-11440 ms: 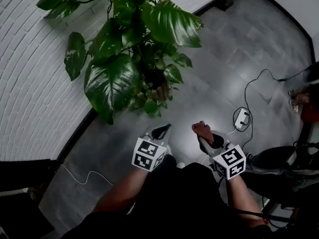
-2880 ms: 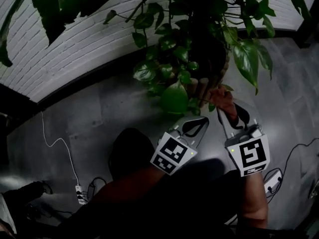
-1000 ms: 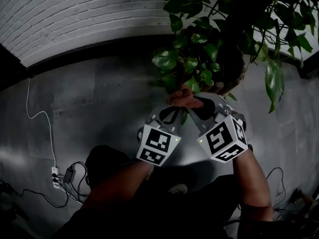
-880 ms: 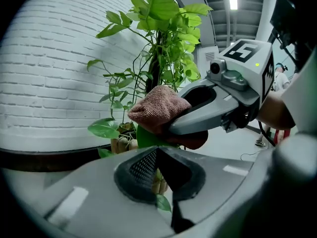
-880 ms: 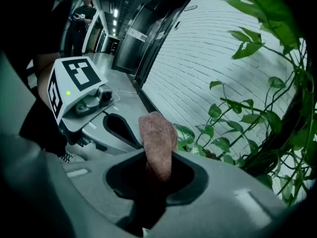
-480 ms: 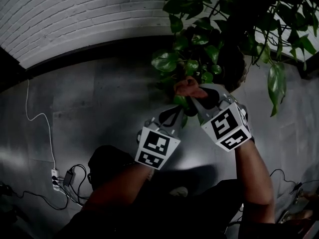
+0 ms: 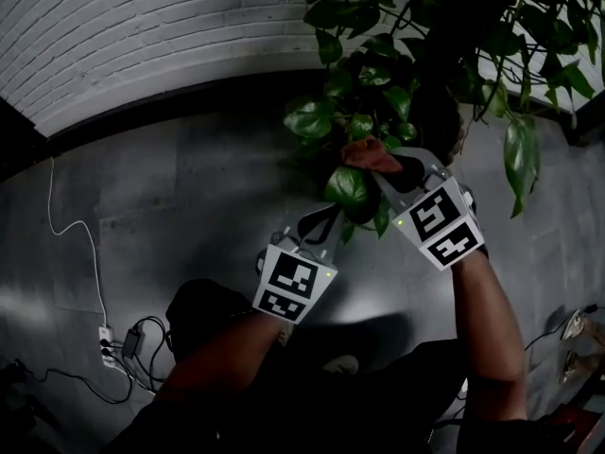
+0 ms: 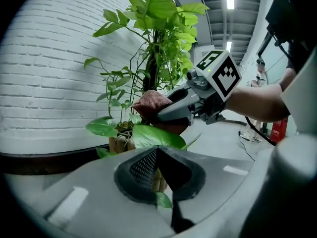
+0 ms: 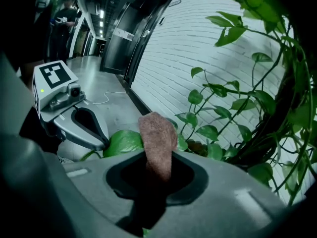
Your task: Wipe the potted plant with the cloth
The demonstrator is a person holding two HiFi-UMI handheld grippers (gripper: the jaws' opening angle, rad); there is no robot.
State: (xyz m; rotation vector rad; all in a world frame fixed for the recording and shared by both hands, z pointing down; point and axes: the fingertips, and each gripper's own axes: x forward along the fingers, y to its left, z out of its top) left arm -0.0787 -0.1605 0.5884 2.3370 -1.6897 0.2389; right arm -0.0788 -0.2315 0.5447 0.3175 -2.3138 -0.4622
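**Wiping under way at one low leaf; most of the plant not yet reached.**

The right claw (image 9: 157, 168) is clenched on the reddish-brown cloth (image 9: 157, 135), whose free end sits just above a broad low leaf (image 8: 158, 137) and seemingly touches it. The leaf belongs to the potted plant (image 7: 416, 74), which stands on the grey floor (image 7: 170, 206) beside the white brick wall (image 7: 123, 36). The left claw (image 8: 157, 152) sits just under that leaf with its jaws drawn together. A sliver of green shows in their slit; whether it is nipped cannot be told. Judgement: one lower leaf is being treated, and the upper foliage appears left to do.
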